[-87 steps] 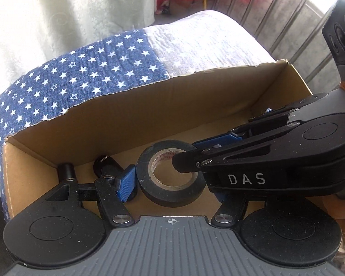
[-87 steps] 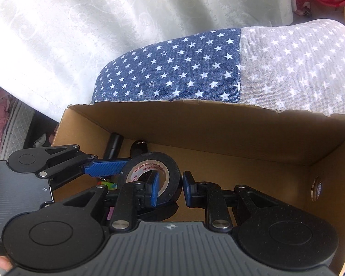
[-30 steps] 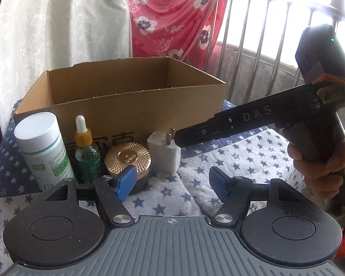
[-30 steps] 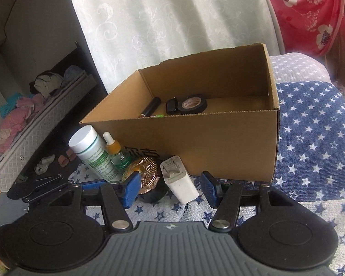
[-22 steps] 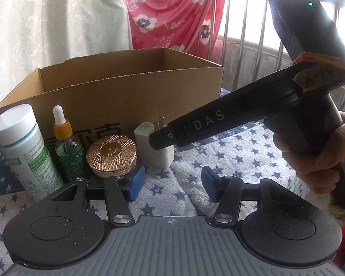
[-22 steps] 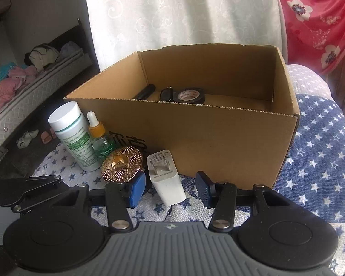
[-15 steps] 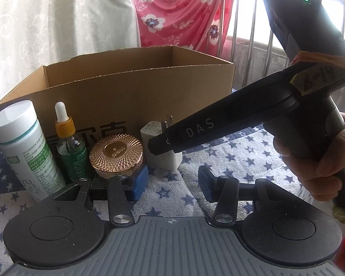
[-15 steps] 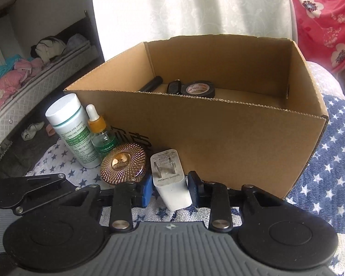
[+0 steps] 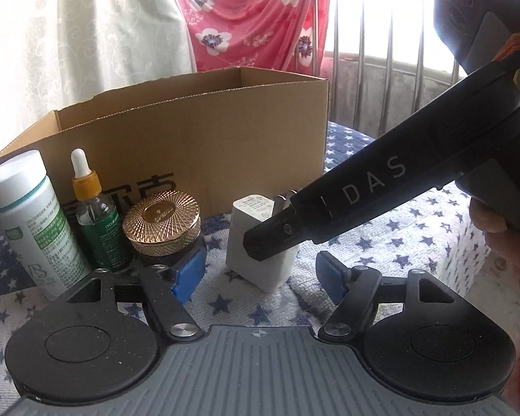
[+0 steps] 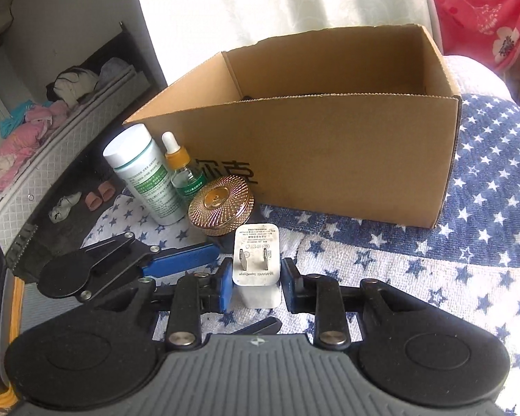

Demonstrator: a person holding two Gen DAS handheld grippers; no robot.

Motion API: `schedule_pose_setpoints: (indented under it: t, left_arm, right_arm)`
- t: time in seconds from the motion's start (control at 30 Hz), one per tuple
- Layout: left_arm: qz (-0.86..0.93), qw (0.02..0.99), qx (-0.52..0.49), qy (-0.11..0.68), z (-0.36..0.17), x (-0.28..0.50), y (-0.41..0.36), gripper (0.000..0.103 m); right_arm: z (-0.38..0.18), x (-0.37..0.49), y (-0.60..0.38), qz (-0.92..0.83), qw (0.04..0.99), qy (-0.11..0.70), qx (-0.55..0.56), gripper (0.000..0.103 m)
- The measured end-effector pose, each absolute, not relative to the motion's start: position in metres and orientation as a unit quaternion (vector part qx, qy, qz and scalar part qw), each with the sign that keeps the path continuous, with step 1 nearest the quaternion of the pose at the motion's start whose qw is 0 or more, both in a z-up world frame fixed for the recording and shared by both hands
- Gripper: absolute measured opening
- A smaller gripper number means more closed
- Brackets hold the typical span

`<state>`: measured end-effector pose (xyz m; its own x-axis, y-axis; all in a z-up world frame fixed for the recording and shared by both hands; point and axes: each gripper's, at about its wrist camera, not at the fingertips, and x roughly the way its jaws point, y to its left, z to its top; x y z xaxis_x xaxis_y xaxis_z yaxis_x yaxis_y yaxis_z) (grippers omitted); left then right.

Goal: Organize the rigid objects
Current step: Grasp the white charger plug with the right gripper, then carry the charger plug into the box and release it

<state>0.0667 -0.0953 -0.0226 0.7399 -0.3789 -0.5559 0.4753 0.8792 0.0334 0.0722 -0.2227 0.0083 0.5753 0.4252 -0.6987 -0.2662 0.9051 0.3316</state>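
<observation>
A white charger plug (image 10: 258,270) stands on the star-patterned cloth in front of the cardboard box (image 10: 329,159). My right gripper (image 10: 256,286) is shut on the charger, one blue pad on each side; it also shows in the left wrist view (image 9: 277,239) over the charger (image 9: 256,253). My left gripper (image 9: 258,274) is open and empty, low on the cloth just left of the charger. A gold-lidded jar (image 9: 161,220), a dropper bottle (image 9: 93,215) and a white bottle with a green label (image 9: 31,222) stand in a row left of the charger.
The cardboard box (image 9: 197,145) stands open behind the row. A white curtain (image 10: 260,7) and a red floral cloth (image 9: 253,24) hang behind, with window bars (image 9: 391,52) at right. The cushion's left edge drops to a floor with slippers (image 10: 98,194).
Both grippers came out of the box, leaving the tape roll inside, and moved down in front of it. My right gripper has closed its pads on the charger plug.
</observation>
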Motion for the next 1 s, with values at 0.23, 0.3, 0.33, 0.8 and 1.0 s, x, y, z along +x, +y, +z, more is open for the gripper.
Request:
schedule_pose_setpoints:
  t: [0.23,0.3,0.33,0.8,1.0]
  left_arm:
    - [-0.232,0.929,0.091,0.274,-0.029,0.063,-0.097,0.057]
    - [-0.239,0.927,0.091,0.275,-0.030,0.062,-0.097,0.050]
    - [-0.240,0.926,0.090,0.276,-0.030,0.064,-0.098,0.048]
    - [-0.233,0.935,0.113,0.242,0.032,0.050,-0.095,0.047]
    - [-0.217,0.946,0.140,0.198,0.095,0.072,-0.084,0.047]
  right_arm:
    - [0.012,0.064,-0.215,0.198,0.878,0.427,0.082,0.031]
    - [0.012,0.065,-0.214,0.197,0.878,0.429,0.080,0.031]
    - [0.011,0.065,-0.213,0.196,0.878,0.429,0.080,0.031]
    - [0.074,0.050,-0.199,0.200,0.898,0.390,0.046,0.031]
    - [0.140,0.077,-0.186,0.226,0.910,0.348,0.004,0.031]
